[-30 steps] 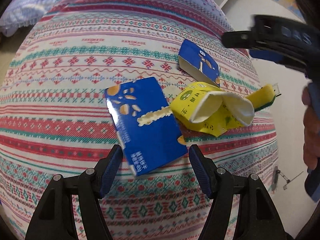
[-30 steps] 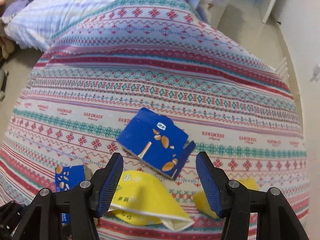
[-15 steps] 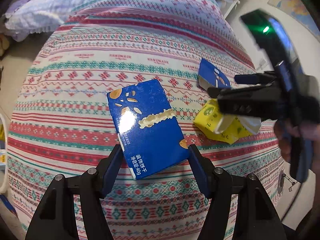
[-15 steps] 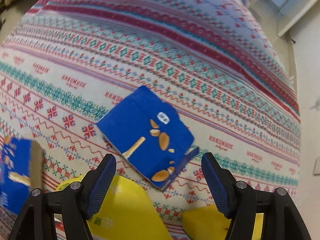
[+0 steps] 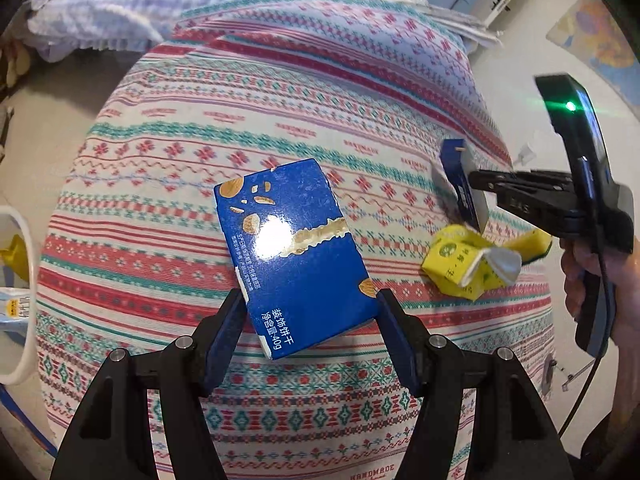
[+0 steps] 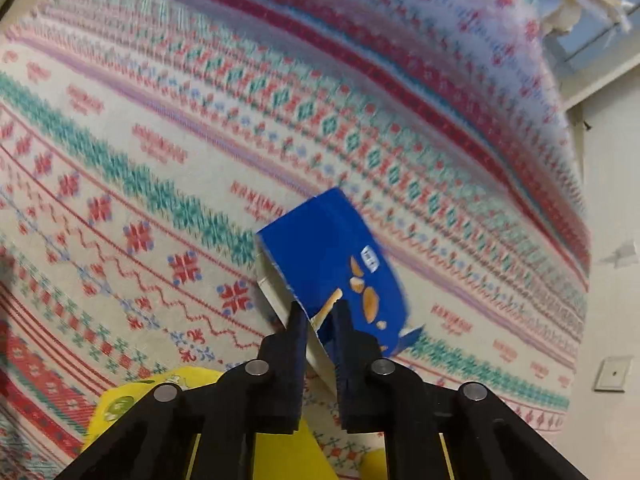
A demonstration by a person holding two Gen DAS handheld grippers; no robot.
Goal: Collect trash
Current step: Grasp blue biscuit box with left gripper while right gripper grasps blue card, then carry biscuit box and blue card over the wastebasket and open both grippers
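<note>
My left gripper [image 5: 310, 308] is shut on a blue biscuit box [image 5: 294, 252] and holds it above the patterned bed cover [image 5: 280, 120]. My right gripper [image 6: 318, 320] is shut on a torn blue box piece [image 6: 340, 264], lifted and tilted; it also shows in the left wrist view [image 5: 460, 184], held by the right gripper [image 5: 480, 184]. A crumpled yellow carton [image 5: 464, 264] lies on the cover below it and shows in the right wrist view [image 6: 132, 400]. A yellow scrap [image 5: 532, 242] lies just beyond the carton.
A white bin [image 5: 16, 300] with wrappers inside stands at the left edge. A pale blue pillow [image 5: 140, 4] lies at the head of the bed. The floor and wall [image 6: 612, 240] lie to the right of the bed.
My right gripper has closed on the torn blue box piece and lifted it off the cover. My left gripper has raised the blue biscuit box and pulled back from the bed.
</note>
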